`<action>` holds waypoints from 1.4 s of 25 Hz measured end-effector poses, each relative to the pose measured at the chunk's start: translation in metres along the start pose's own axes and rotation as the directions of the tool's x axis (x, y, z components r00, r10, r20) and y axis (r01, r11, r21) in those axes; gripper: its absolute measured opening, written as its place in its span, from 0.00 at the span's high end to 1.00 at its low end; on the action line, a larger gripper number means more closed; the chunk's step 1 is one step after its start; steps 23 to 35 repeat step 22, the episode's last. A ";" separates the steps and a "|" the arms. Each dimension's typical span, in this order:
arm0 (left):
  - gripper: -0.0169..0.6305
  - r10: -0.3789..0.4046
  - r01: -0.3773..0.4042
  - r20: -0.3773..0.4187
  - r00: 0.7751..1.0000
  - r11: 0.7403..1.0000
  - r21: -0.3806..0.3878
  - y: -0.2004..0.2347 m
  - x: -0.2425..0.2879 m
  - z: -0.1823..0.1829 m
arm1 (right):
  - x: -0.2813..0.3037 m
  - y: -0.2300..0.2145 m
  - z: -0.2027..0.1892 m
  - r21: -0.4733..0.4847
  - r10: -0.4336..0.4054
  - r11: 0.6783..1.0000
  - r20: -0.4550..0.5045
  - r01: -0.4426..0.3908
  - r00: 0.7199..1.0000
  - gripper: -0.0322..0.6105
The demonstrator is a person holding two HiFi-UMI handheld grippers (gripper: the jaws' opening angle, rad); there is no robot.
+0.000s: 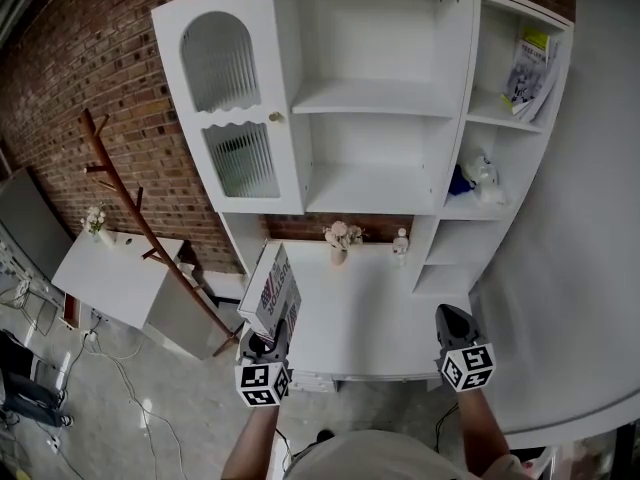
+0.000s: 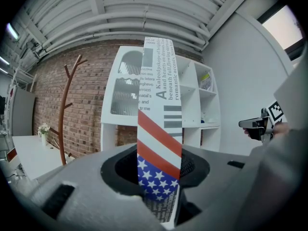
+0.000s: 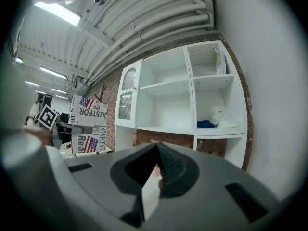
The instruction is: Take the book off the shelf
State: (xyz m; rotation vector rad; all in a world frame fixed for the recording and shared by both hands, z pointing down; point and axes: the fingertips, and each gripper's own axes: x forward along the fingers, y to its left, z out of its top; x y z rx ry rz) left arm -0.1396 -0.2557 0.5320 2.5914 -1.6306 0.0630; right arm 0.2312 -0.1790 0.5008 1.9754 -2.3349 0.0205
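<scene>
A white book (image 1: 272,293) with a stars-and-stripes cover and black print stands upright over the desk's front left corner, off the shelf. My left gripper (image 1: 270,333) is shut on its lower edge. In the left gripper view the book (image 2: 159,129) rises straight up from between the jaws of my left gripper (image 2: 158,174). My right gripper (image 1: 452,320) hovers over the desk's front right edge, and its jaws meet at the tip with nothing held. The right gripper view shows my right gripper (image 3: 156,150) aimed at the shelves, with the book (image 3: 89,124) off to the left.
The white shelf cabinet (image 1: 380,98) stands behind the desk (image 1: 370,308). Its top right cubby holds another book (image 1: 528,73), and a blue cloth with a white toy (image 1: 475,178) lies below that. A flower vase (image 1: 340,236) and small bottle (image 1: 401,243) stand at the desk's back. A wooden coat rack (image 1: 140,223) and side table (image 1: 115,278) are on the left.
</scene>
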 end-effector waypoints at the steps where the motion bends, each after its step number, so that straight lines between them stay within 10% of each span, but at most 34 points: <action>1: 0.72 0.000 0.000 0.000 1.000 1.000 -0.001 -0.001 0.000 0.000 | 0.000 0.000 0.000 0.000 0.002 1.000 0.002 -0.002 1.000 0.91; 35: 0.72 0.017 -0.017 0.010 1.000 1.000 -0.013 -0.010 -0.004 0.000 | -0.002 -0.003 0.004 0.010 0.024 1.000 0.023 -0.024 0.999 0.91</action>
